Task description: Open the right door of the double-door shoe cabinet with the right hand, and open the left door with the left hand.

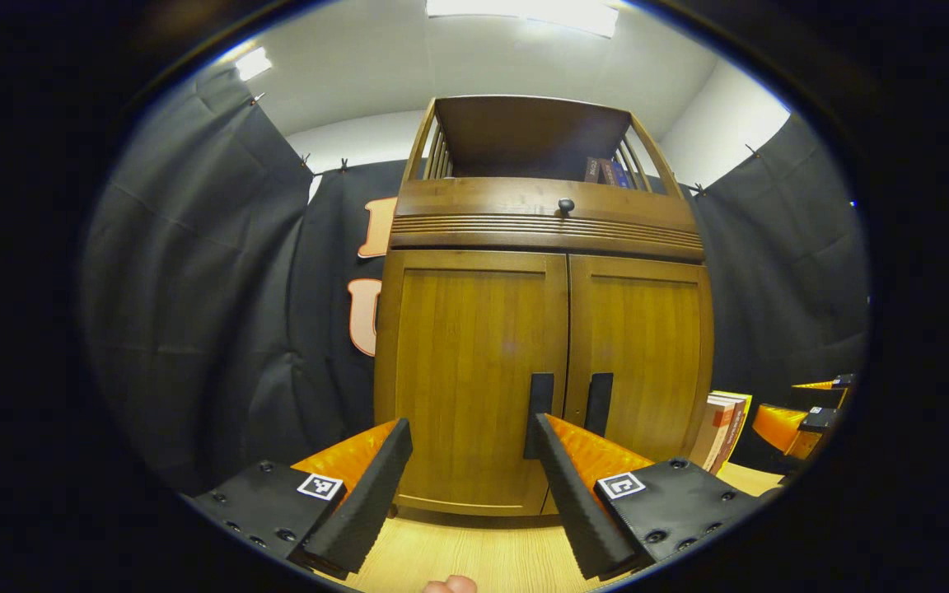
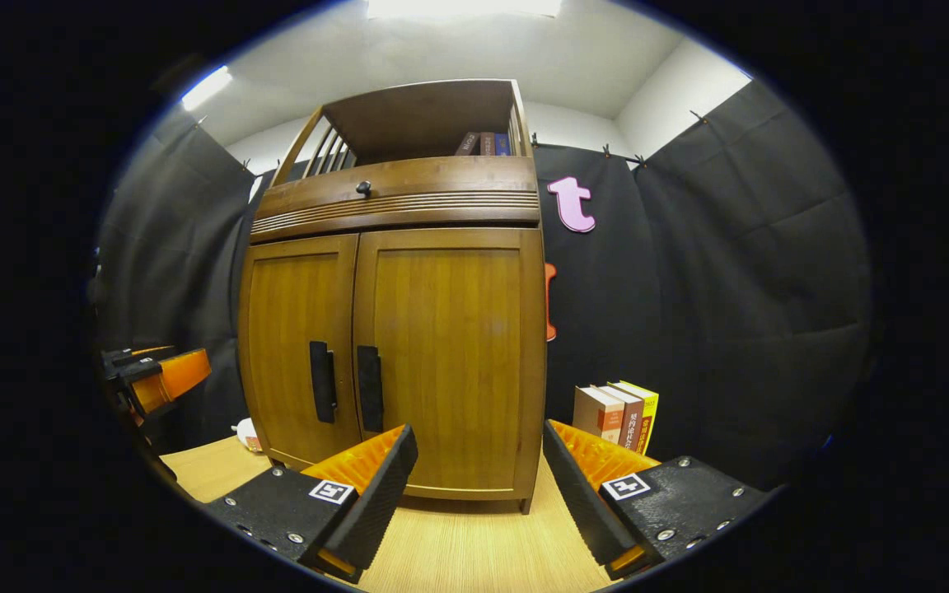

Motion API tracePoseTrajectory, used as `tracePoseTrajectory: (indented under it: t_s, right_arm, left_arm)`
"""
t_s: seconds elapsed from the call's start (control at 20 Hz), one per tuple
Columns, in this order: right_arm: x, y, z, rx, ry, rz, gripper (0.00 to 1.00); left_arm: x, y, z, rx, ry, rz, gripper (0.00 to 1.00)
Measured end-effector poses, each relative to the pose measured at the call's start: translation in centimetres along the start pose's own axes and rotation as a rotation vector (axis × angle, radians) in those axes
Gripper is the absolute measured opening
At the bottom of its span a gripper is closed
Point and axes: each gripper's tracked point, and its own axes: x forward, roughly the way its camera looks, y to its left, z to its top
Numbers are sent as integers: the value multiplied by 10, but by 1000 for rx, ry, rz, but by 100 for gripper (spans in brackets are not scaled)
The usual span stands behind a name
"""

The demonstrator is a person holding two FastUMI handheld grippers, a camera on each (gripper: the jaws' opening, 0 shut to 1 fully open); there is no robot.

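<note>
A brown wooden shoe cabinet (image 1: 540, 239) stands on a light wood surface, both doors closed. Its left door (image 1: 470, 362) and right door (image 1: 647, 346) each carry a dark vertical handle near the centre seam: left handle (image 1: 539, 403), right handle (image 1: 599, 403). My left gripper (image 1: 470, 432) is open in front of the left door, its right finger close to the left handle. In the right gripper view the cabinet (image 2: 400, 206) faces me, with the right door (image 2: 450, 354) and its handle (image 2: 370, 388) ahead. My right gripper (image 2: 479, 436) is open, just short of the right door.
A drawer with a round knob (image 1: 566, 205) and an open shelf holding books sit above the doors. Several books (image 2: 616, 416) stand on the surface right of the cabinet. The other gripper (image 2: 157, 375) shows at the far left. Black cloth walls surround the booth.
</note>
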Motion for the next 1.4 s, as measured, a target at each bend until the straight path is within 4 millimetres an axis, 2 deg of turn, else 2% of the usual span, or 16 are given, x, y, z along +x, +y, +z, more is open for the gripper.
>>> tracePoseTrajectory:
  t_s: [0.1, 0.3, 0.35, 0.4, 0.5, 0.55, 0.65, 0.7, 0.75, 0.8, 0.9, 1.05, 1.1, 1.25, 1.4]
  right_arm:
    - [10, 9, 5, -11, -4, 30, 94]
    - [44, 32, 29, -7, -42, 91, 94]
    - [54, 40, 34, -1, -50, 112, 96]
    - [64, 49, 38, 6, -55, 138, 96]
    - [89, 68, 46, 22, -61, 186, 96]
    - [101, 75, 49, 29, -65, 197, 96]
    - [126, 90, 48, 46, -69, 215, 97]
    - [136, 99, 45, 58, -67, 222, 96]
    - [148, 107, 39, 68, -57, 228, 90]
    - [158, 113, 32, 78, -41, 227, 94]
    - [176, 126, 18, 91, -8, 227, 90]
    - [196, 138, -3, 67, 36, 205, 98]
    - [201, 141, -9, 57, 45, 201, 94]
    - [208, 141, -22, 40, 67, 175, 94]
    - [212, 140, -27, 40, 67, 149, 92]
  left_arm:
    - [0, 3, 1, 8, -5, 7, 92]
    - [-5, 13, 3, 19, -8, 24, 93]
    - [-8, 17, 3, 18, -9, 37, 97]
    - [-8, 19, 2, 12, -6, 47, 93]
    - [-9, 21, 0, 1, 10, 65, 93]
    - [-9, 22, -1, -2, 14, 72, 97]
    - [-8, 26, -1, 2, 13, 83, 97]
    - [-9, 28, -1, 5, 13, 88, 92]
    - [-10, 29, -1, 9, 11, 90, 93]
    - [-11, 30, -1, 11, 7, 92, 93]
    - [-10, 29, 0, 14, 1, 92, 92]
    - [-10, 32, 0, 15, 0, 96, 93]
    - [-11, 32, -1, 13, 3, 97, 93]
    - [-10, 34, -2, 11, 8, 101, 93]
    - [-9, 37, -2, 12, 6, 104, 92]
